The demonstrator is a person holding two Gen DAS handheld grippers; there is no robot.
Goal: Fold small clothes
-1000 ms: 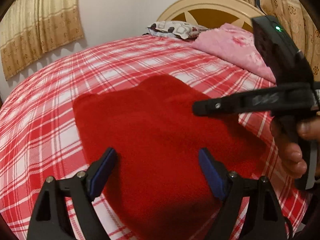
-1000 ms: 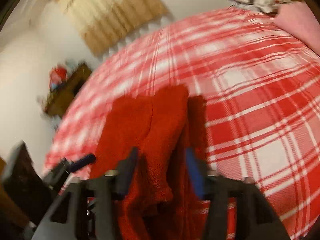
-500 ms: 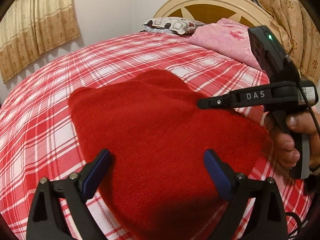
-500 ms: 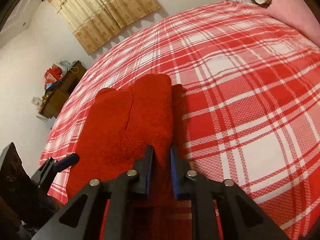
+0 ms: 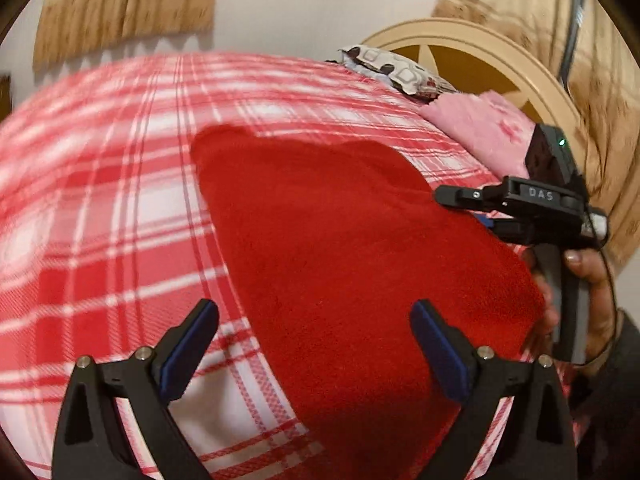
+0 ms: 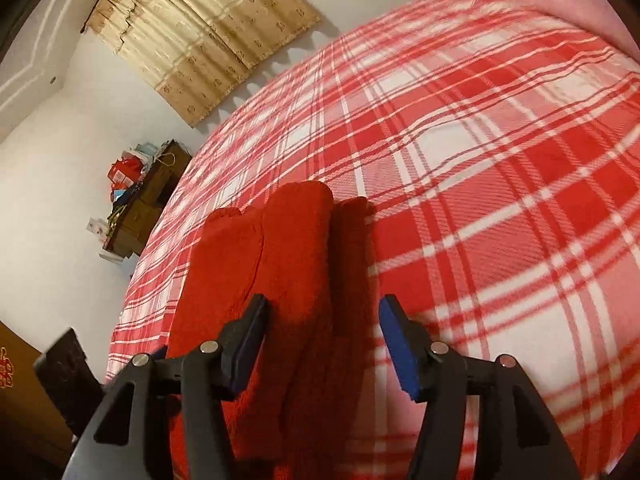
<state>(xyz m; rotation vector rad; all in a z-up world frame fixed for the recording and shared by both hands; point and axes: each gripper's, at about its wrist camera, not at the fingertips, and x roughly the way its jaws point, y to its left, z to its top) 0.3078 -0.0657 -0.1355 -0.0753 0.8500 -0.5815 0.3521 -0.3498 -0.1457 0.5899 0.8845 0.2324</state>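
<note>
Left wrist view: the red fleece garment (image 5: pixel 360 264) lies flat on the red-and-white plaid bedspread (image 5: pixel 100 220), which serves as the reference surface. The left gripper (image 5: pixel 314 340) has its blue-padded fingers (image 5: pixel 188 344) spread wide, gripping nothing, one over the bedspread and one over the garment. The right gripper (image 5: pixel 480 216), held in a hand (image 5: pixel 592 280), sits at the garment's far-right edge. Right wrist view: the right gripper (image 6: pixel 324 340) is released, its fingers (image 6: pixel 396 344) apart above the garment (image 6: pixel 288 264), whose folded layers run lengthwise away from the camera. A pink pillow (image 5: pixel 484 132) rests at the bedspread's headboard end.
</note>
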